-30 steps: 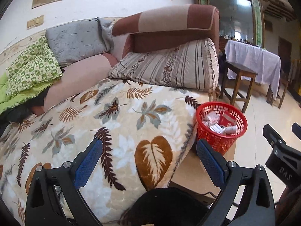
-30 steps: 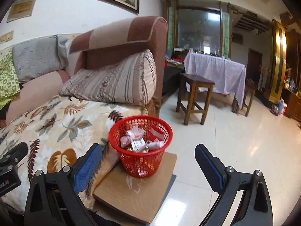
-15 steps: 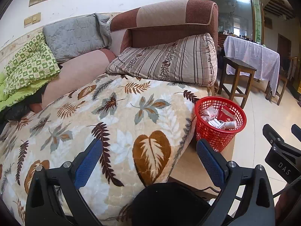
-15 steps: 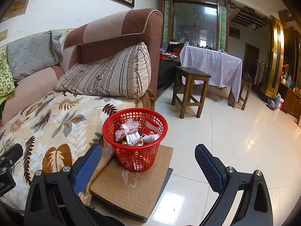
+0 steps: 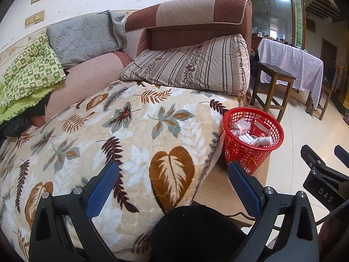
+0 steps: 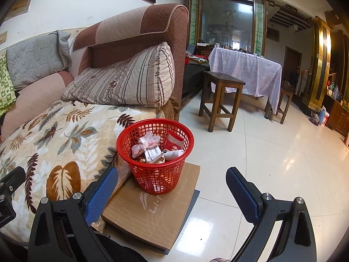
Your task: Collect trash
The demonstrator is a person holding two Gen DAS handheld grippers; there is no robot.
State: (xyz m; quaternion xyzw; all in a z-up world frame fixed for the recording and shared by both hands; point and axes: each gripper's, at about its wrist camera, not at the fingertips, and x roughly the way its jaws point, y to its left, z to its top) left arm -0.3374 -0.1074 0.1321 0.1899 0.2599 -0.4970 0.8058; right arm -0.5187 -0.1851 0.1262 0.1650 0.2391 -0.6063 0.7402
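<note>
A red mesh basket (image 6: 156,175) (image 5: 246,156) stands on a flat cardboard box (image 6: 161,214) beside the sofa. Inside it lie crumpled wrappers (image 6: 145,143), a red packet (image 6: 174,142) and a small white tube (image 6: 173,154). My right gripper (image 6: 172,185) is open and empty, held low in front of the basket, its fingers not touching it. Over the leaf-patterned blanket (image 5: 122,131) my left gripper (image 5: 173,181) is open and empty too, with the basket off to its right. The right gripper's black body (image 5: 322,185) shows at the left wrist view's right edge.
A striped pillow (image 6: 130,83) leans on the brown sofa arm (image 6: 139,28). A grey cushion (image 5: 80,37) and green quilt (image 5: 28,69) lie at the back. A wooden stool (image 6: 220,100) and a cloth-covered table (image 6: 246,72) stand on the glossy tiled floor (image 6: 272,163).
Both views have drawn back and dipped a little, so the basket sits slightly lower and farther. Both grippers stay open and empty.
</note>
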